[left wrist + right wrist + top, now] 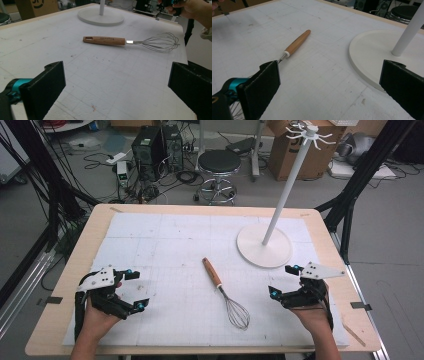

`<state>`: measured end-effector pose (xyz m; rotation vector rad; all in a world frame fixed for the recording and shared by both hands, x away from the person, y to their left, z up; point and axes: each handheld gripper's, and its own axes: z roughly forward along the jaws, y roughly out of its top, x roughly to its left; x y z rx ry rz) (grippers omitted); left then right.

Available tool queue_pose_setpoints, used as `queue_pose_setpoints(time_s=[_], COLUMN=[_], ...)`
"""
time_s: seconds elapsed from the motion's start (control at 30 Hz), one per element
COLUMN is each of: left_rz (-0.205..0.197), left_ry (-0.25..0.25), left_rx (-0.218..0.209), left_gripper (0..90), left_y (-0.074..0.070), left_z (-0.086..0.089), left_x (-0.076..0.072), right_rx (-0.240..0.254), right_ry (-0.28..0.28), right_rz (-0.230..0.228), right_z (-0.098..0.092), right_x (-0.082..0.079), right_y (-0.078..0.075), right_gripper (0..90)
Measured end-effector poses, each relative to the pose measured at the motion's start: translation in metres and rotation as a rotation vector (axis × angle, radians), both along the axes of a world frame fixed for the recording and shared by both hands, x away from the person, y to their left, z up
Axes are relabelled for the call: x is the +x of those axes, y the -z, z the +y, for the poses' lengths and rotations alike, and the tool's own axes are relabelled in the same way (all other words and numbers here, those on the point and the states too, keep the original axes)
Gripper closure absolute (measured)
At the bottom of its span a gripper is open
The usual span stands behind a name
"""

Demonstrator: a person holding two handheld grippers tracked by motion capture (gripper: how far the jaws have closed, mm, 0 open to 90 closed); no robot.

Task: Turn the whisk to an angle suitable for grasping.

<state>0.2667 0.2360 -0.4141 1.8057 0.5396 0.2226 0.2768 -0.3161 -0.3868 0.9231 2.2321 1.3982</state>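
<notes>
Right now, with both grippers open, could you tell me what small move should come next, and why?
Probably ease the right gripper left toward the whisk handle. Both grippers are open and apart from it; the whisk lies flat on the mat between them, and the stand with hooks is on the right side, nearer that hand.

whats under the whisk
The whisk lies flat on the white mat, which covers the wooden table. Through its wires you see mat; the strip beneath its handle is hidden.
</notes>
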Motion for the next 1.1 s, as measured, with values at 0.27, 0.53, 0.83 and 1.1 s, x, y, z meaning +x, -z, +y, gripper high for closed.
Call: queue_pose_setpoints(time_s=[0.27, 0.53, 0.83, 1.1], left_rz=[-0.001, -0.007, -0.017, -0.021], left_ry=[-0.004, -0.009, -0.011, -0.023], left_rx=[-0.007, -0.018, -0.028, -0.036], left_gripper=[1.7, 1.7, 1.7, 1.7], left_y=[0.001, -0.001, -0.003, -0.004], left_z=[-0.002, -0.002, -0.002, 0.001], left_x=[0.002, 0.003, 0.005, 0.006], right_rx=[-0.018, -0.068, -0.16, -0.218], right_ry=[-0.014, -0.019, -0.086, -0.138], right_rz=[0.005, 0.025, 0.067, 0.145], right_z=[0.005, 0.02, 0.061, 0.106], right_x=[-0.001, 0.004, 0.032, 0.058], right_y=[0.001, -0.003, -0.02, -0.025], right_gripper=[2.0, 2.1, 2.1, 2.3])
